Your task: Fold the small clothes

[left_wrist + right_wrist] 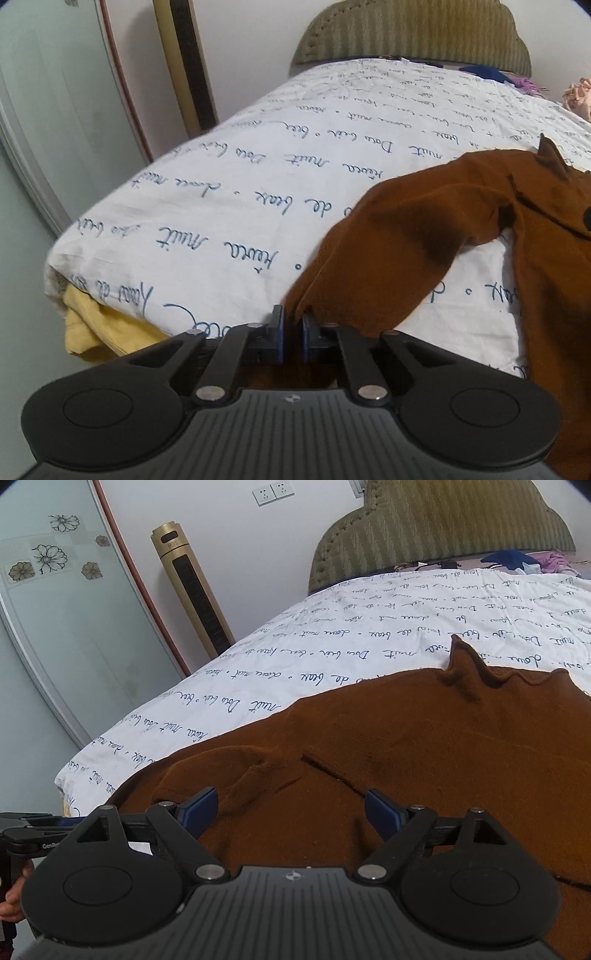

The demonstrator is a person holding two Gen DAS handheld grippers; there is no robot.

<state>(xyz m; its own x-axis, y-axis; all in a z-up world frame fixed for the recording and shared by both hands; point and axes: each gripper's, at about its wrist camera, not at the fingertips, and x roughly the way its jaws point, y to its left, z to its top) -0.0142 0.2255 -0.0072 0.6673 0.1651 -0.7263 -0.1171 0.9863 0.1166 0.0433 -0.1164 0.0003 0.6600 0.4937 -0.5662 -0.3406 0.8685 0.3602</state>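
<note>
Left gripper (293,334) clamped on the sleeve end (314,295) of the brown garment (406,746), itself spread on the white script-printed bedcover (221,206) near the bed's edge. Right gripper (291,812) spread wide above the garment's body, apparently pinching nothing, though cloth close under the pads (384,812). Risks: thin sleeve slipping free under a hard pull; unpinned body dragging along and bunching, spoiling the fold.

Rust-brown knit garment (424,746), spread over the bed's script-printed cover. One sleeve (399,236) stretched left, end lifted.
</note>
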